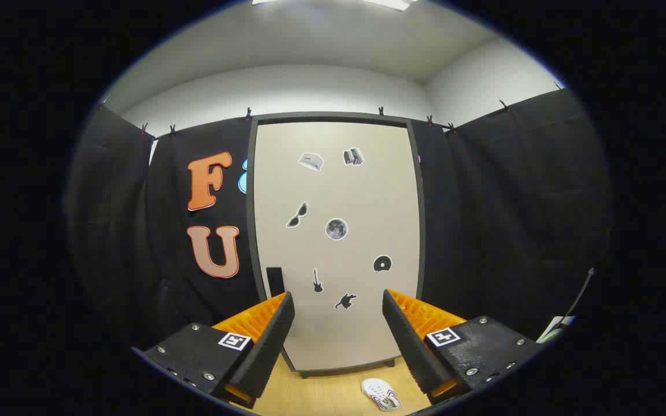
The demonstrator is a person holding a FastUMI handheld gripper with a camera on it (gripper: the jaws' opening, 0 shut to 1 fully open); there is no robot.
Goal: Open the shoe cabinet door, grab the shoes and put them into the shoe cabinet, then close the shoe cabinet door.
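While I hold the gripper (337, 300) up in front of the cabinet (336, 242), its two fingers (272, 338) stand spread wide with nothing between them but open air. I see the black ridged pads facing each other across that gap, orange bodies behind them.

Straight ahead, beyond the fingertips, the cabinet door (362, 202) is closed. It is a tall pale panel set in a dark frame, dotted with small stickers (336, 229). A dark upright handle (276, 281) sits low along the door's left edge, just above the tip of my left finger and a little to its left. The door's right edge runs down behind the right finger. At the bottom I can see the frame's lower edge and a short foot resting on the wooden floor (327, 396).

One white shoe (381, 394) lies on that floor, nearer to me than the cabinet, below the gap between the fingers and close to the right one. It is apart from the cabinet's base, with bare floor around it.

Black cloth hangs on both sides of the cabinet, touching its frame at left and right. Between my fingers and the door I see free room.
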